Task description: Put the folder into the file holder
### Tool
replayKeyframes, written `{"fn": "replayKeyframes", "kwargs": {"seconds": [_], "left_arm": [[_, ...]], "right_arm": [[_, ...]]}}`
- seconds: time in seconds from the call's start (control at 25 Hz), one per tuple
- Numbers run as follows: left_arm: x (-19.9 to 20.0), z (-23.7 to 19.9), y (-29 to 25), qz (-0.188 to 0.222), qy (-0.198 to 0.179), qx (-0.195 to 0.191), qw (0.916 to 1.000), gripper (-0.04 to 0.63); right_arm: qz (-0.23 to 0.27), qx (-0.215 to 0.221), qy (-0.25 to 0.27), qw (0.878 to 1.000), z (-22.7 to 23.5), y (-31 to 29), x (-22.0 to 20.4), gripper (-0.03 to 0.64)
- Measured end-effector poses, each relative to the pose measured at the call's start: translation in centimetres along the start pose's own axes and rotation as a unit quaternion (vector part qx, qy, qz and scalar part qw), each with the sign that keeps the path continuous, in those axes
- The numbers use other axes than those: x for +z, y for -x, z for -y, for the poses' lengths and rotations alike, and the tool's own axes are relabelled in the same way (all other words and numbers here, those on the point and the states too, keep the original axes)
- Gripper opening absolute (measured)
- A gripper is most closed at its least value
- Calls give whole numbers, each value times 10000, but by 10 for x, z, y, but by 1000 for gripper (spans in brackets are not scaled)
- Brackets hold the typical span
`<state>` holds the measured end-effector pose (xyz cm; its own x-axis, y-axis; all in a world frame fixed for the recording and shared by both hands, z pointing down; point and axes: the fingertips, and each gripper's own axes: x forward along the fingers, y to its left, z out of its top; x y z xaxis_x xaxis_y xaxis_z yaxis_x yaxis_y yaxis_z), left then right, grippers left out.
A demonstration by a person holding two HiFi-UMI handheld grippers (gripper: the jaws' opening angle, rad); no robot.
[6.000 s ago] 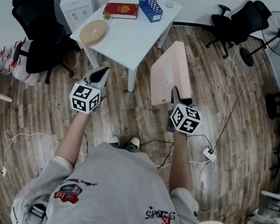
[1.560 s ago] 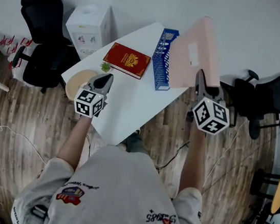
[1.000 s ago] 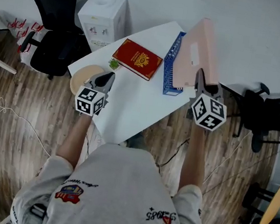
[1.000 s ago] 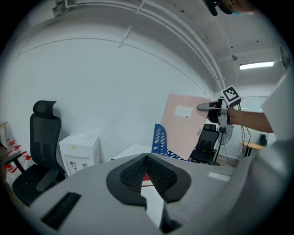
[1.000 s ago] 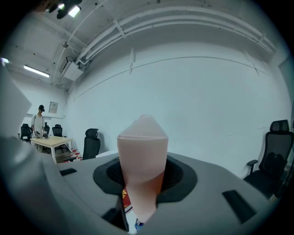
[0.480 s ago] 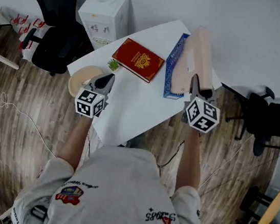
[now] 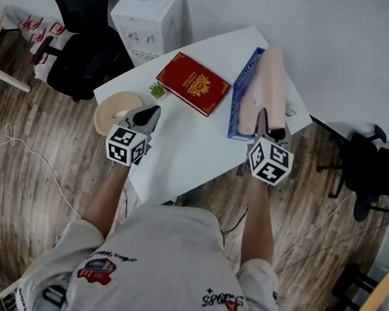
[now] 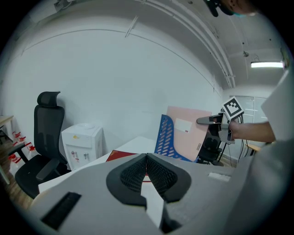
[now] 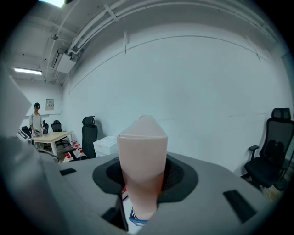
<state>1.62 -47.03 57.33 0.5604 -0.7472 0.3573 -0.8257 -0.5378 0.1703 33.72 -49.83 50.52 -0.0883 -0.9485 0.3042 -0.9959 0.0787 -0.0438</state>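
1. The right gripper point(image 9: 143, 176) has its jaws wide and opening. The pale pink cardboard folder point(image 9: 141, 147) stands upright between them, and both dark pads touch its near end.
2. The left gripper point(image 8: 146, 158) has its jaws pressed together with nothing between them.
3. The folder stands on edge over the right part of the blue perforated plastic file holder point(image 7: 242, 93). Its lower edge is sunk behind the holder's blue side wall and its top rises well above that wall. Whether it rests on the holder's floor cannot be told.
4. To the left of the folder, a strip of the holder shows open.
5. The holder stands near the right edge of the white table point(image 7: 182, 142), which runs just to the right of the holder. Beyond that edge are the wooden floor and a black office chair point(image 7: 387, 167), well apart from the holder.
6. Left of the holder a red hardcover book point(image 7: 192, 84) lies flat, near it but not touching. Beside the book is a small green plant point(image 7: 158, 90).
7. A bare stretch of table lies between the holder and the left gripper, which hovers well to its left.
8. Farther left of the holder are a round tan disc point(image 7: 115, 104) at the table's edge and a white water dispenser point(image 7: 153, 12).
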Motion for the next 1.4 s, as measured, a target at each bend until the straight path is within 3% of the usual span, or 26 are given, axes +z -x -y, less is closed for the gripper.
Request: {"fn": "replayKeyframes", "kwargs": {"seconds": [0.32,0.8,0.96,1.2,1.4], "left_arm": [[4,9,4,22,-55,13,10000,6],[-13,13,78,219,-56,133,9997,6],[-21,18,102,287,-76,95,9995,6],[-30,26,127,359,-114,31,9993,6],[-24,23,144,475,-158,49,9987,6]], "right_arm": [[-250,-19,-41,9997,-1,-11,-25,186],[-489,-214,-53,9986,-15,32,-46,217],[-447,-216,-113,9987,-28,66,-59,182],[-217,-314,-133,9992,-45,111,-67,14],[-105,-190,-172,9996,-64,134,-65,6]]}}
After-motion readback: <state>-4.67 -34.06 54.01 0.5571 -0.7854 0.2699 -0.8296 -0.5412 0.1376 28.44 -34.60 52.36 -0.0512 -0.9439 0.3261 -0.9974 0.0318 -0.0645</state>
